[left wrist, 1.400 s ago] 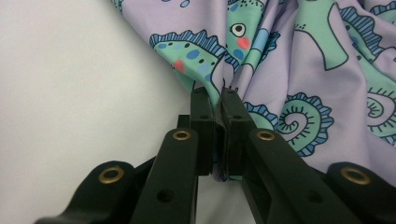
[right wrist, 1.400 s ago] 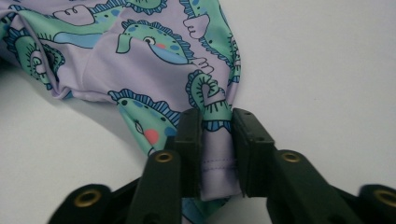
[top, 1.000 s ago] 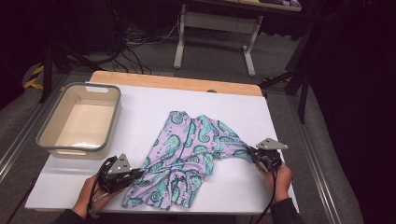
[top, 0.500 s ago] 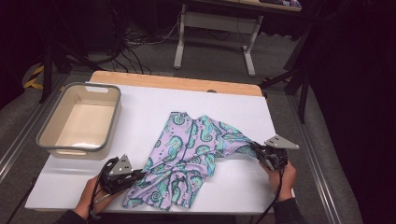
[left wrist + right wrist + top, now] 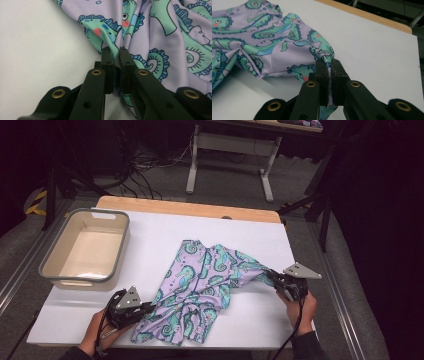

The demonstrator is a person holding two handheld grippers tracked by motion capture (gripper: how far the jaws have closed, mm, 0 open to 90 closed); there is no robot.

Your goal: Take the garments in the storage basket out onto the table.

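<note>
A lilac garment [image 5: 205,280] printed with teal seahorses lies crumpled on the white table [image 5: 150,240]. My left gripper [image 5: 142,309] sits at the cloth's near left edge, shut on a fold of it; in the left gripper view the garment [image 5: 160,32] is pinched between the pads of that gripper [image 5: 116,53]. At the cloth's right corner my right gripper [image 5: 272,279] is shut on the fabric and holds it slightly off the table. The right gripper view shows the garment [image 5: 262,37] clamped in the gripper [image 5: 329,65], stretching away to the left.
A grey tub [image 5: 85,249] with a cream inside stands at the table's left. The wooden table edge [image 5: 190,207] runs along the far side. A desk frame [image 5: 230,155] and cables stand on the floor behind.
My right gripper has drawn the cloth's right corner a little further right and toward the near edge, stretching that side. The left gripper has stayed put.
</note>
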